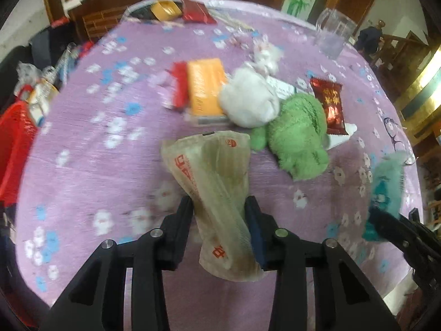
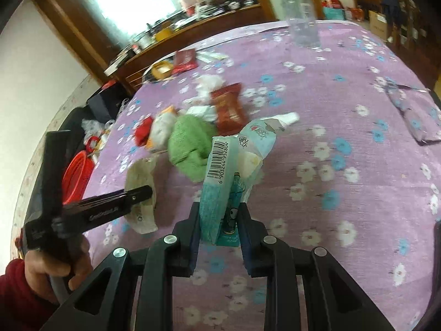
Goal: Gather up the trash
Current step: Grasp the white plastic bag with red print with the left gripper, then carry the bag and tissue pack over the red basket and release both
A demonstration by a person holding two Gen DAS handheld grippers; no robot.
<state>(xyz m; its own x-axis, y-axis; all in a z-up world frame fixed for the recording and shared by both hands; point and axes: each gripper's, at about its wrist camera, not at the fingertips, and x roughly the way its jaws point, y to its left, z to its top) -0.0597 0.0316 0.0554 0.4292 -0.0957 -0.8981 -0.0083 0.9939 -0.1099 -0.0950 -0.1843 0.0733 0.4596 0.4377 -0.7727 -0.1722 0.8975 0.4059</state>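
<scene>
Fingers on your left gripper [image 1: 219,209] are clamping a crumpled beige paper wrapper with red print [image 1: 212,182], and those on your right gripper [image 2: 219,216] are pinching a folded teal plastic packet with a barcode [image 2: 224,171]; both pieces are hanging lifted above the purple flowered cloth on the counter [image 1: 91,165].

The risk is a slip. The beige wrapper is being gripped near its lower part, with most of it fanning out beyond the tips, so a quick swing could be pulling it loose. The teal packet is sitting slanted between your right fingers and could be sliding out too.

More trash is lying just ahead of the tips: a dark red foil snack packet [image 1: 329,104], an orange flat packet [image 1: 205,85] and a white crumpled wad [image 1: 249,100], pressed against a green plush toy [image 1: 297,135]. A red basket [image 2: 77,173] is showing off the counter's left edge, likely the bin.
</scene>
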